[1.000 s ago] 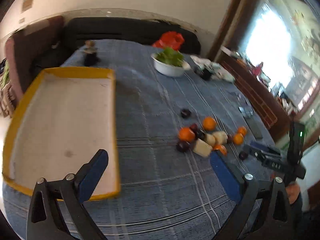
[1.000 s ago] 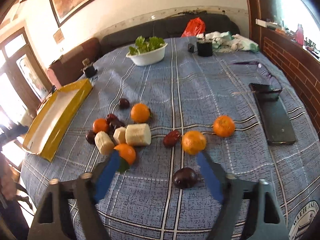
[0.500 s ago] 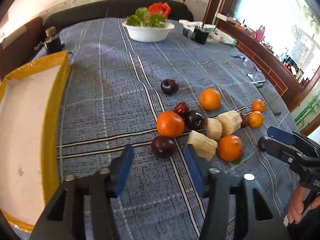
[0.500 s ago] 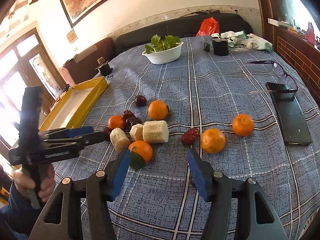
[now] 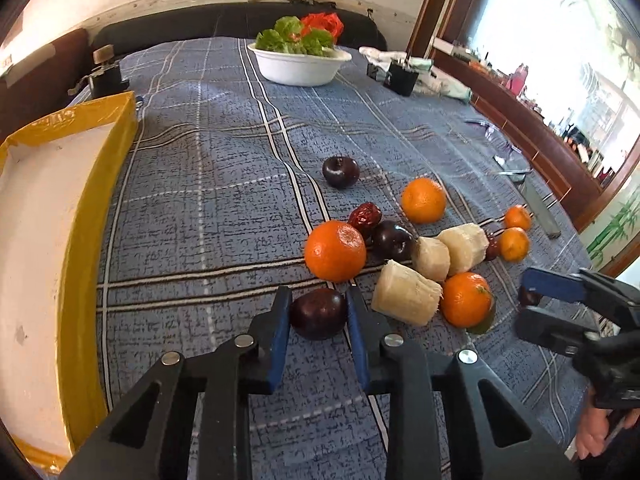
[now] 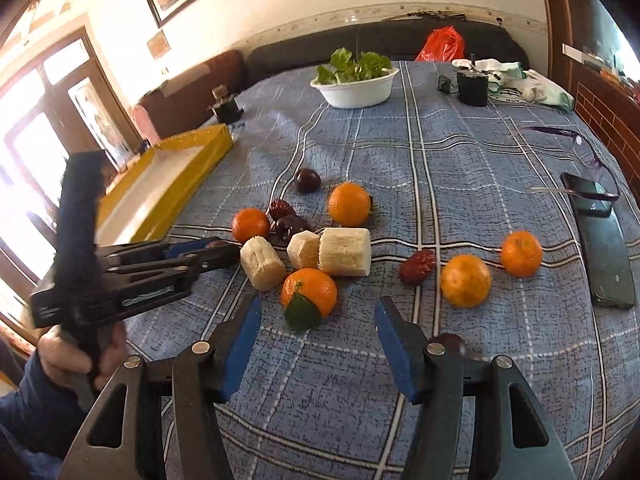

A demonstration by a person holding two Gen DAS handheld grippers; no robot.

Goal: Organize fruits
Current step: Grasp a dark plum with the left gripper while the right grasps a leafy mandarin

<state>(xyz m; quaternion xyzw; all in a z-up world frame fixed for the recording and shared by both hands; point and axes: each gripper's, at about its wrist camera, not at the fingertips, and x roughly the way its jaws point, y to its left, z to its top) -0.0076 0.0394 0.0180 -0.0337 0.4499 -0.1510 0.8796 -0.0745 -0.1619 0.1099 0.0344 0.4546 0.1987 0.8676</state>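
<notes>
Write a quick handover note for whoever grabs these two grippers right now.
Left gripper: jaws have just been closing, now shut on a dark plum that sits on the tablecloth.
Right gripper: open, nothing held, hovering by the leafy orange.
Yellow tray: no fruit visible in it.
Done: nothing sorted yet.
Left: oranges, plums, red dates and white cane pieces lie scattered.

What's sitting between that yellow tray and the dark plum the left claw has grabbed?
Nothing: only bare checked tablecloth lies between the yellow tray and the plum clamped in the left gripper, seen in the left wrist view.
</notes>
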